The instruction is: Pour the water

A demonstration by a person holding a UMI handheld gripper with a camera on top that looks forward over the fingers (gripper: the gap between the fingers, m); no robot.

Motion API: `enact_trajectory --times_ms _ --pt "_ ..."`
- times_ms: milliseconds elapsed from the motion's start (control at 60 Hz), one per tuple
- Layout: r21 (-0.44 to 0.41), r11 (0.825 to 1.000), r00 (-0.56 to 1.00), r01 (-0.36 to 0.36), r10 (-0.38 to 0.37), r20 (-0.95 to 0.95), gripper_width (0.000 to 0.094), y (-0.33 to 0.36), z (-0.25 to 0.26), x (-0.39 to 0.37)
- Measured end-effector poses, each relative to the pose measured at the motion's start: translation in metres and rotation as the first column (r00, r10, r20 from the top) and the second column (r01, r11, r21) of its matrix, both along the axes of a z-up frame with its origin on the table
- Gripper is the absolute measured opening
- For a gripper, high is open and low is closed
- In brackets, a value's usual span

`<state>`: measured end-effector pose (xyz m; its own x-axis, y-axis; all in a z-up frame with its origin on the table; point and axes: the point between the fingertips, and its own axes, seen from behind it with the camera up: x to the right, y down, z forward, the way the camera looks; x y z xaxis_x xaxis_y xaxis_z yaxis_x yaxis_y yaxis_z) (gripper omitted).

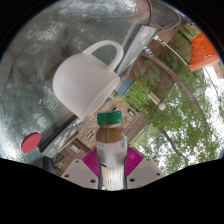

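White mug [88, 80], just one, sits tipped over a shiny foil-looking surface [40, 50], handle pointing to the far right. Nearer to the gripper [110, 165] there's one clear bottle [110, 150] with a green cap band and brown top, standing right between the two fingers; the pink pads [92, 163] look pressed against both its sides, so the jaws are clamped on it. One small red disc [32, 143] lies off to the left, and one orange thing [205, 50] sits far right.
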<state>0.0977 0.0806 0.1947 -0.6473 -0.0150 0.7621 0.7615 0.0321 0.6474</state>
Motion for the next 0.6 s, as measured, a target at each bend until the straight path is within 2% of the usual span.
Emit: enact_trajectory --times_ms 83,100,183,250,333,400,467,533,600 --pt "0.065 0.998 0.986 0.001 0.010 -0.169 0.0275 -0.012 0.004 -0.001" --pt "0.031 0.999 0.981 -0.015 0.021 -0.195 0.0275 0.003 0.018 -0.003" --pt "0.085 0.996 0.866 -0.006 0.048 -0.498 0.0277 -0.005 0.046 0.007" --pt "0.106 0.994 0.625 0.022 0.069 -0.777 0.0275 -0.008 0.061 0.025" --pt "0.054 0.997 0.158 0.056 0.045 -0.986 0.0276 -0.011 0.048 0.059" --pt "0.007 0.999 -0.243 0.042 0.017 -0.970 0.0277 -0.019 0.023 0.080" --pt "-0.026 1.000 -0.571 0.000 -0.022 -0.820 0.0277 -0.018 -0.020 0.090" --pt "-0.064 0.997 -0.726 -0.036 -0.070 -0.684 0.0278 -0.008 -0.034 0.104" --pt "-0.071 0.997 -0.751 -0.023 -0.064 -0.658 0.0277 -0.003 -0.078 0.111"
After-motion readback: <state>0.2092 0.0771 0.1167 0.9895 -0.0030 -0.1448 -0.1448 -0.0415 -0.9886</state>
